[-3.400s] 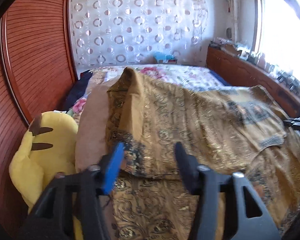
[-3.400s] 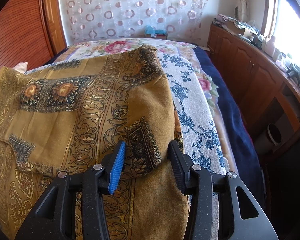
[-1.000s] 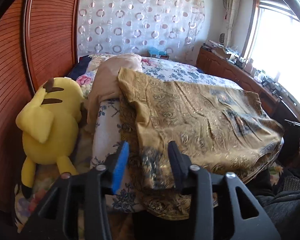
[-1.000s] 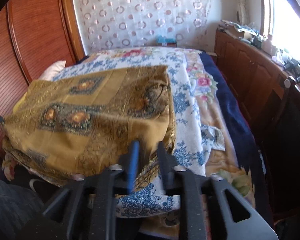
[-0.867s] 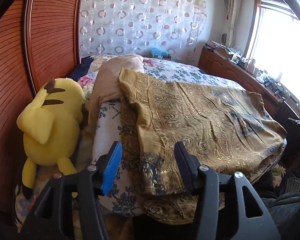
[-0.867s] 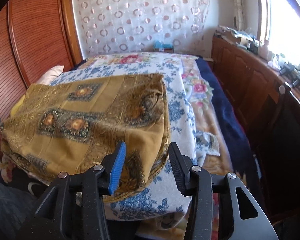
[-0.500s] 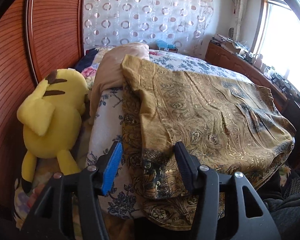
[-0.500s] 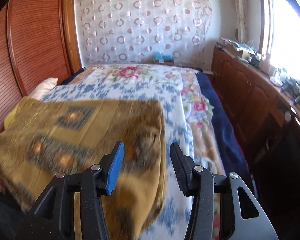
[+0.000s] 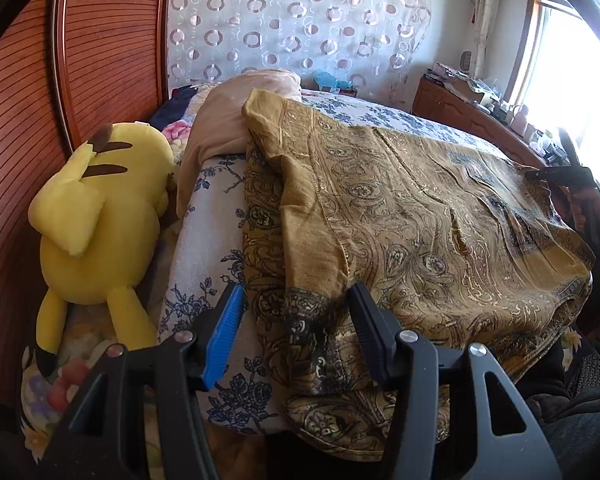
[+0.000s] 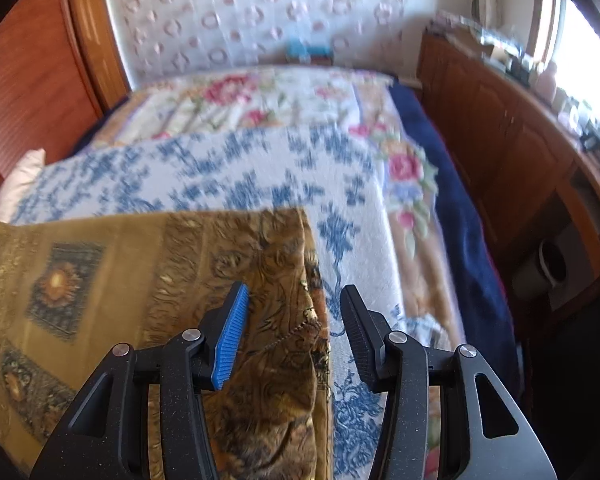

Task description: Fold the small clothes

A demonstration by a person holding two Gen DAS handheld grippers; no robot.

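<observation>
A gold patterned cloth (image 9: 420,216) lies folded on the bed's near edge (image 9: 204,240). Both grippers, left (image 9: 296,320) and right (image 10: 292,320), hang half-open over its near corners, gripping nothing, the right one's fingers having just narrowed, probably to pinch the cloth for another fold.

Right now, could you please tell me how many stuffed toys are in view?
1: a yellow stuffed toy lies at the bed's left edge, against the wooden headboard. Others may be hidden.

The folded cloth (image 9: 420,216) is mustard-gold with dark paisley scrolls and navy-bordered flower squares. Under it the bedspread (image 10: 228,176) is white with blue floral sprigs. The plush toy (image 9: 96,216) is yellow with brown stripes. The curtain (image 9: 300,24) is white with pinkish rings.
</observation>
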